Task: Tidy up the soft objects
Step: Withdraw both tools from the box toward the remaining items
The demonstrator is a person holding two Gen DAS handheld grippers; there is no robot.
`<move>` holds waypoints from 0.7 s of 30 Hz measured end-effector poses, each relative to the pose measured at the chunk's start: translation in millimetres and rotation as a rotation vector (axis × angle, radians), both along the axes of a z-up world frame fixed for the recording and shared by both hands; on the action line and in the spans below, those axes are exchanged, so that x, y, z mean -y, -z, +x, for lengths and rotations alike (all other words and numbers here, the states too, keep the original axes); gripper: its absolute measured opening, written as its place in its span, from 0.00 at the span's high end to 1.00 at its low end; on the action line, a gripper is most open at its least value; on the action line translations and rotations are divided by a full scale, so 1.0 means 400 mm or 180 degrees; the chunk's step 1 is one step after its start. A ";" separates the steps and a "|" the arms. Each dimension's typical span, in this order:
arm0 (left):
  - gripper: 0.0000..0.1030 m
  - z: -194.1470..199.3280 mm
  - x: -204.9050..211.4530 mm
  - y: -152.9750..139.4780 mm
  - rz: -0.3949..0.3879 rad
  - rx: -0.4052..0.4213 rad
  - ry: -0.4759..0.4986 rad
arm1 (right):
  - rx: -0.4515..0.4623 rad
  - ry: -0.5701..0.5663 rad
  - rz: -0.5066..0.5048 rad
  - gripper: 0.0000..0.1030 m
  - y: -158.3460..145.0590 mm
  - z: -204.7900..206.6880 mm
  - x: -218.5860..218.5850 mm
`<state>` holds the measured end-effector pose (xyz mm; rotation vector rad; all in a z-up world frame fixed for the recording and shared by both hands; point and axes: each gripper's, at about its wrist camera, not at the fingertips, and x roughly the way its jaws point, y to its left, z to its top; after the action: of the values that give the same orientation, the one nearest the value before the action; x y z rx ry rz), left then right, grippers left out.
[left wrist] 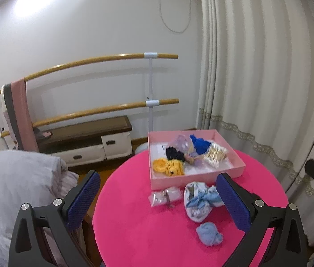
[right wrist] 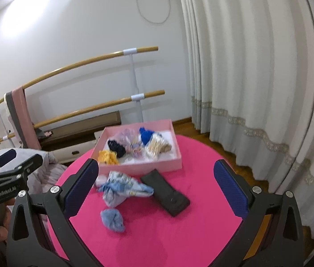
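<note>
Left gripper (left wrist: 158, 198) nearest the lens, fingers spread wide, blue pads (left wrist: 85, 198) facing inward, nothing between them; hovers above the near-left rim of the round pink table (left wrist: 134, 233). Right gripper (right wrist: 157, 189) likewise spread wide and empty, held over the table's near edge; seen again as a dark shape at the right margin of the left wrist view.

Landmark: pink box (left wrist: 192, 179), shallow, open-topped, sitting on the far part of the table.

Inside the box: yellow knitted piece (left wrist: 168, 166) at the near-left corner; black scrunchie (left wrist: 174, 153) just behind it; pale purple sheer pouch (left wrist: 182, 143) toward the middle; bright blue fabric (left wrist: 199, 144) toward the far right; bundle of cotton swabs (left wrist: 214, 155) in clear wrap at the right side, touching the blue fabric.

Outside the box, on the table in front of its near wall: small clear packet (left wrist: 165, 197) with something dark inside, close to the wall; contents too small to tell. White-and-light-blue patterned cloth bundle (left wrist: 201, 200) just right of the packet, near the box front, crumpled and knotted. Light blue fuzzy ball (left wrist: 209, 232) farther from the box than the bundle, apart from it, closest to the grippers. Black flat pouch (right wrist: 165, 191), visible in the right wrist view only, lying slantwise in front of the box's right half, beside the bundle.

Beyond the box: wooden double barre (left wrist: 103, 60) against the white wall, pink-and-grey cloth (left wrist: 18, 115) draped over its left end; cream curtain (left wrist: 257, 77) to the box's right; grey bedding (left wrist: 12, 189) to its left.
</note>
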<state>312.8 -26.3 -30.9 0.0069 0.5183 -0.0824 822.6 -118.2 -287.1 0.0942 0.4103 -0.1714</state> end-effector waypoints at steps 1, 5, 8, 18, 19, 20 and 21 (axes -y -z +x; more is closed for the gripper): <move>0.00 -0.002 -0.002 0.006 -0.0006 -0.0028 -0.0003 | -0.0031 -0.0001 -0.0016 0.00 0.009 -0.001 -0.003; 0.00 0.001 -0.007 0.016 -0.0009 -0.0108 -0.0017 | -0.0120 -0.0033 -0.0016 0.00 0.035 0.007 -0.011; 0.00 0.002 -0.008 0.013 -0.0010 -0.0124 -0.0009 | -0.0151 -0.0066 0.0001 0.00 0.044 0.011 -0.019; 0.00 -0.002 -0.015 0.022 -0.0029 -0.0137 -0.0006 | -0.0188 -0.0083 0.0001 0.00 0.055 0.018 -0.030; 0.00 0.000 -0.018 0.024 -0.0036 -0.0149 -0.0010 | -0.0193 -0.0080 0.0000 0.00 0.055 0.019 -0.030; 0.00 0.003 -0.022 0.026 -0.0043 -0.0160 -0.0015 | -0.0201 -0.0076 0.0001 0.00 0.056 0.019 -0.029; 0.00 0.004 -0.025 0.029 -0.0047 -0.0175 -0.0020 | -0.0210 -0.0075 0.0002 0.00 0.058 0.021 -0.028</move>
<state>314.5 -16.4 -42.6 -0.0116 0.5725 -0.0803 831.1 -107.0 -310.4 0.0846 0.4771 -0.1514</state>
